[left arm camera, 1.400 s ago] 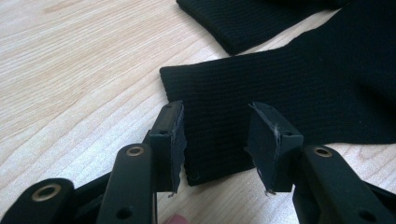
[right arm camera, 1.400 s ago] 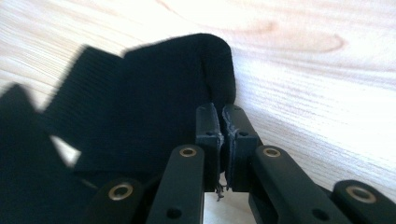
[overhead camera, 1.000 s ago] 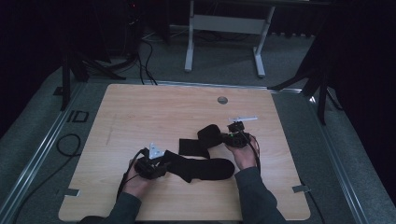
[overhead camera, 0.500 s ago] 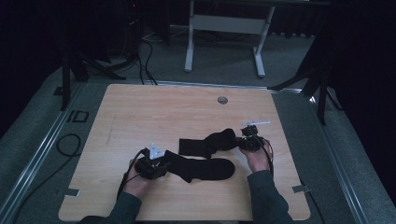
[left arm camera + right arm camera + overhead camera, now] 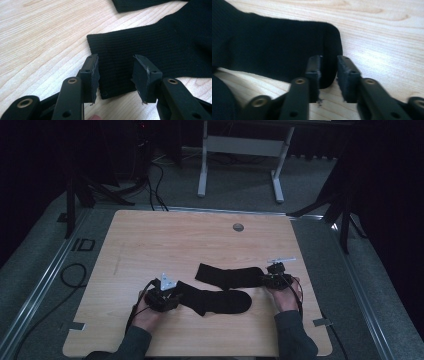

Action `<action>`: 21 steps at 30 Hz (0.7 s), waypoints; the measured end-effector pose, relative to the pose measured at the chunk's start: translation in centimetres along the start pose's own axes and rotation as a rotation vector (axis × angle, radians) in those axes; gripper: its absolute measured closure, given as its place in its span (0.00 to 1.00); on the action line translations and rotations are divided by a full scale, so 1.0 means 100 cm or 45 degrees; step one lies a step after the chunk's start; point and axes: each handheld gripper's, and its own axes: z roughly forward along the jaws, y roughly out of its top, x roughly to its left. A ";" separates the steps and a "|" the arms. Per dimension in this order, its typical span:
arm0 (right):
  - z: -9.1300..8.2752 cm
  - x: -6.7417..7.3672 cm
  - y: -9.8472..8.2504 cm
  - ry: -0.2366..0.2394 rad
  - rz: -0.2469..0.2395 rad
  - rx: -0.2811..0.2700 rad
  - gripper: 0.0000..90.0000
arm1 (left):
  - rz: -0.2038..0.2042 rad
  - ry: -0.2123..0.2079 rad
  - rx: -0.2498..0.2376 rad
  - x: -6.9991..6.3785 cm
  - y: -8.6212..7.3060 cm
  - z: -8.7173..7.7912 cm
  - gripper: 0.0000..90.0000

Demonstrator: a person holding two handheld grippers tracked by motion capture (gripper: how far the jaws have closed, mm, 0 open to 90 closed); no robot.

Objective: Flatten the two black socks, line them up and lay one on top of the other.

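Two black socks lie flat on the counter [image 5: 150, 235], the far sock [image 5: 227, 275] just behind the near sock [image 5: 215, 301]. A second ago the far sock was bunched; now it is stretched out, so it looks laid. The right gripper [image 5: 328, 72] sits at its toe, fingers just opened and parted around the edge without pressing. The left gripper [image 5: 115, 75] rests at the near sock's cuff, fingers wide apart, gripping nothing.

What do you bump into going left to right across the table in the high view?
Left gripper → near black sock → far black sock → right gripper, all on the wooden table.
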 end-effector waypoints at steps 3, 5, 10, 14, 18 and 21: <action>-0.003 0.004 0.005 0.037 -0.026 -0.043 0.69 | 0.004 -0.001 0.004 0.000 0.000 0.001 0.63; -0.003 0.010 0.010 0.107 -0.053 -0.053 0.68 | 0.004 -0.001 0.004 0.000 0.000 0.001 0.63; 0.005 0.036 0.021 0.150 -0.238 -0.040 0.65 | -0.002 -0.002 -0.005 0.000 0.000 0.000 0.63; 0.013 0.051 0.027 0.169 -0.341 -0.037 0.65 | -0.004 -0.002 -0.007 0.001 0.000 0.000 0.63; 0.028 0.071 0.038 0.193 -0.442 -0.014 0.63 | -0.004 -0.002 -0.005 0.001 0.000 -0.001 0.63; 0.037 0.084 0.043 0.212 -0.508 0.005 0.60 | -0.008 -0.002 -0.006 0.002 0.000 -0.001 0.63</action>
